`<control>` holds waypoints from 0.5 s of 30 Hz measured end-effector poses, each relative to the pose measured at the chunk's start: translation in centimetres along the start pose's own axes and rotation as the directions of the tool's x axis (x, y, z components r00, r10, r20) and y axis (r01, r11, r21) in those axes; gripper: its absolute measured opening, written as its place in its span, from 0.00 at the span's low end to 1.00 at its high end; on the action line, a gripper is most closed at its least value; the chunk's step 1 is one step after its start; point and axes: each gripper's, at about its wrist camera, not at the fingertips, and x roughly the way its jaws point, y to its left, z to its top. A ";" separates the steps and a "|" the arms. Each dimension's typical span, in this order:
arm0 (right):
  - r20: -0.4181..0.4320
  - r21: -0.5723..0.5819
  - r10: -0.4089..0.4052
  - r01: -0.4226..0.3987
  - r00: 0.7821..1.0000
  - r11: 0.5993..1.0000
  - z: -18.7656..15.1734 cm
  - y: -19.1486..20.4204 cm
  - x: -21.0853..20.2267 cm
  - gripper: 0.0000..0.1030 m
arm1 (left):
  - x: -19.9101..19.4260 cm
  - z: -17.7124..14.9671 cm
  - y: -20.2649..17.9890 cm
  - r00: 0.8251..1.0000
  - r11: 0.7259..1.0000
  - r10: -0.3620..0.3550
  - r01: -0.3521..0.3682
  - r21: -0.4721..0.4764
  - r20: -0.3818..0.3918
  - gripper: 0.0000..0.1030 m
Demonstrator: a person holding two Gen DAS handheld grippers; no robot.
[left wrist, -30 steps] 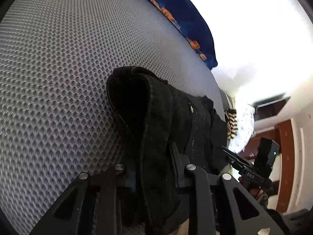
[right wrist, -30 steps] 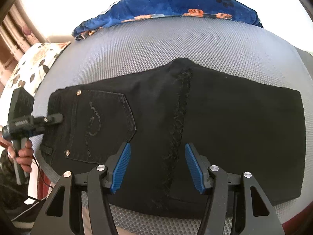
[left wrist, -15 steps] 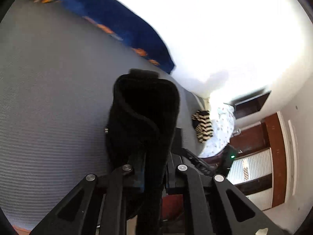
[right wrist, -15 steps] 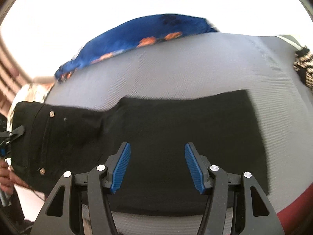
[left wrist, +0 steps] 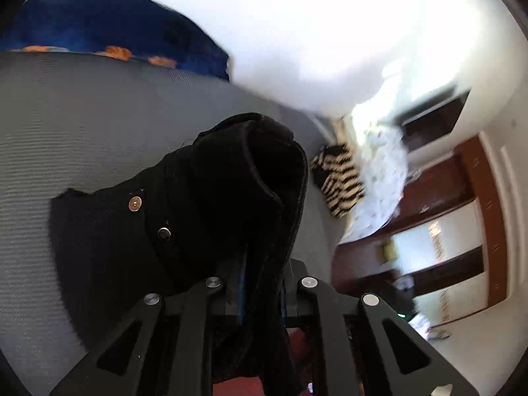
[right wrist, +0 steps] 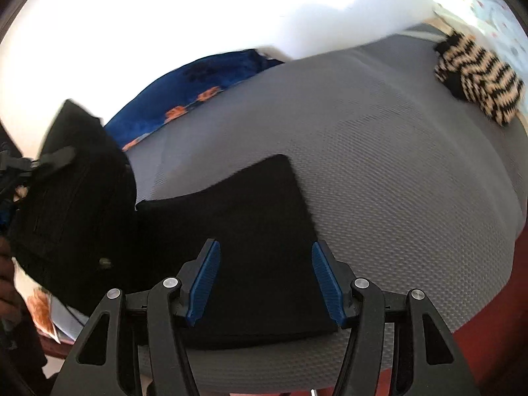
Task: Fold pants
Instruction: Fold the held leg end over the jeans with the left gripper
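Strong daylight from the far side of the room; wall [left wrist: 330, 26] blown out to pure white in both views, no detail recoverable. Fisheye distortion heavy: grey bed surface [right wrist: 379, 138] bulges, dark vignette at the corners. Motion blur in both views, worst on the blue cushion [right wrist: 211, 76] and on the door [left wrist: 455, 224] at right in the left wrist view. Black pants [left wrist: 231, 198] underexposed, folds barely readable. Blue pads on the right hand-held gripper [right wrist: 265, 283] sharp.

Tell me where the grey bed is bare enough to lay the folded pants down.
Bare grey mattress runs between the black pants and the striped knit item, and up toward the blue pillow. The side where the left gripper lifts the waistband is crowded.
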 end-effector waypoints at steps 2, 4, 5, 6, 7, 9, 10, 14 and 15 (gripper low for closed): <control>-0.005 0.029 -0.003 0.003 1.000 1.000 0.0 -1.5 0.2 0.57 | 3.1 -0.3 -0.2 0.998 0.999 0.050 -0.050 0.013 -0.040 0.12; 0.004 0.045 -0.005 0.004 1.000 0.999 -0.3 -2.9 0.5 0.57 | 5.7 -0.9 -0.3 0.993 0.996 0.091 -0.091 0.010 -0.075 0.13; -0.001 0.059 -0.005 0.005 1.000 0.998 -0.4 -3.5 0.8 0.57 | 7.3 -1.2 0.1 0.988 0.993 0.117 -0.118 0.001 -0.096 0.13; -0.007 0.077 -0.001 0.002 1.000 0.997 -0.5 -4.1 1.1 0.57 | 8.2 -1.4 0.4 0.985 0.991 0.136 -0.137 0.000 -0.107 0.14; -0.009 0.085 0.000 0.001 1.000 0.996 -0.7 -4.5 1.1 0.57 | 9.0 -1.7 0.5 0.982 0.988 0.152 -0.152 0.004 -0.114 0.17; -0.014 0.103 0.002 0.000 1.000 0.995 -0.9 -5.3 1.4 0.57 | 10.5 -2.1 0.0 0.977 0.984 0.175 -0.172 0.035 -0.122 0.24; -0.017 0.112 0.003 -0.001 1.000 0.994 -0.9 -5.7 1.6 0.57 | 10.8 -2.3 -0.2 0.978 0.985 0.174 -0.170 0.044 -0.119 0.31; -0.012 0.126 0.012 -0.010 1.000 0.992 -1.1 -6.5 1.7 0.57 | 10.4 -2.3 -1.4 0.985 0.986 0.137 -0.126 0.110 -0.104 0.54; -0.011 0.124 0.016 -0.015 1.000 0.992 -1.1 -6.6 1.7 0.57 | 10.3 -2.1 -1.5 0.985 0.982 0.146 -0.133 0.136 -0.092 0.64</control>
